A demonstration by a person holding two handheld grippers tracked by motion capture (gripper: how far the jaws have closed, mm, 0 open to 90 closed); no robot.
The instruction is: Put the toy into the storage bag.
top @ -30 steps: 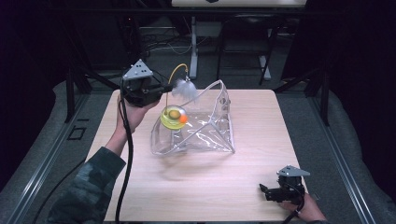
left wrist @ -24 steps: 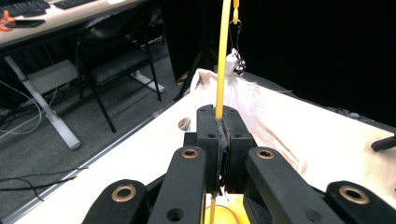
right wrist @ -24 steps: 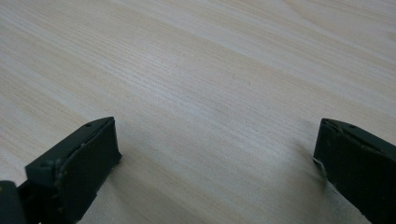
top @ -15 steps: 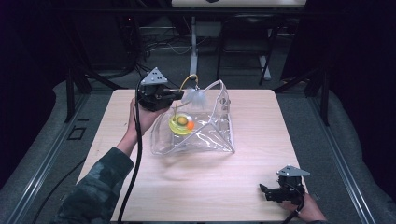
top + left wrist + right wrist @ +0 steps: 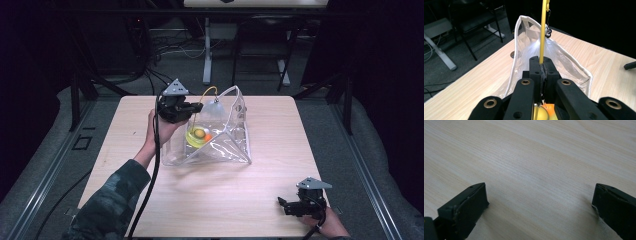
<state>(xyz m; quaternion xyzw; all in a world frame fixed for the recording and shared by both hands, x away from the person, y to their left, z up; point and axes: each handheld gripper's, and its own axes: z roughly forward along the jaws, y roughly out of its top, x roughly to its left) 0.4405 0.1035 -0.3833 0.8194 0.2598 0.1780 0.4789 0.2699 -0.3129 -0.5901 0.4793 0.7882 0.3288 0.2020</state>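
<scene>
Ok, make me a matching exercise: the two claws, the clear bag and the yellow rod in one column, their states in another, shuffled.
Things:
1. left claw
2. right claw
3. clear bag
4. yellow rod

States:
A. open over bare wood
B. stands open on the table
C. shut on a thin stick
D. pinched between black jaws, white feathers behind it

Pairs: 1-C, 2-A, 3-B, 4-D

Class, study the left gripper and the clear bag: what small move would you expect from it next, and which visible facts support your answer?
Probably a short further lowering, then a release. The left gripper is shut on the yellow wand of a feather toy, whose white feather sits in the mouth of the clear bag; the wand's top arches above the rim. The right gripper rests open on the table, apart from the bag.
</scene>
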